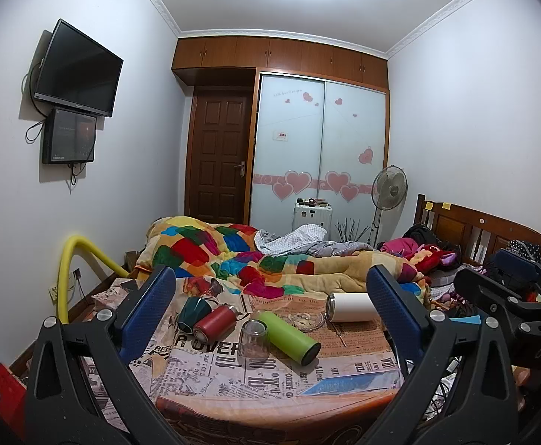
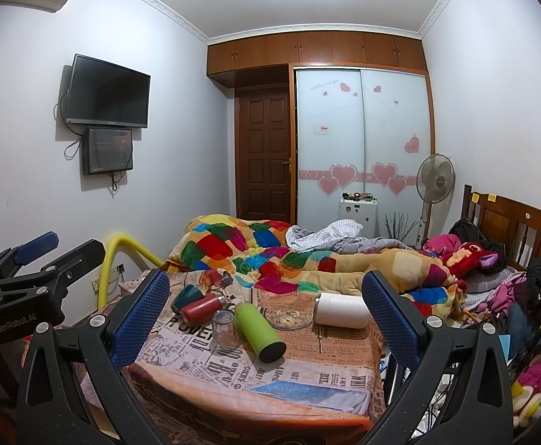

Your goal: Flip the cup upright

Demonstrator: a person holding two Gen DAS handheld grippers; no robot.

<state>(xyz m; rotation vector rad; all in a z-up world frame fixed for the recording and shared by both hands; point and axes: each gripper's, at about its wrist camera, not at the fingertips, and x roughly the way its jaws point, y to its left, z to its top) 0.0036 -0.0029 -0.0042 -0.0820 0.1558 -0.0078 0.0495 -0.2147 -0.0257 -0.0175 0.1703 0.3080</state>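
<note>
Both tongs, left and right, were spread wide, empty, short of the tabletop's near edge; the glass cup stood inverted mid-tabletop, its rim indistinct.

newsprint-covered table, toppled bottles, glass cup

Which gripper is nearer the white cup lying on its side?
Right, slightly. The white cup lies just inside the right gripper's right finger. The left gripper, set further left, also frames it by its right finger. Both hang open, short of it.

Both wrist views face forward, side by side, sharing table.
</note>
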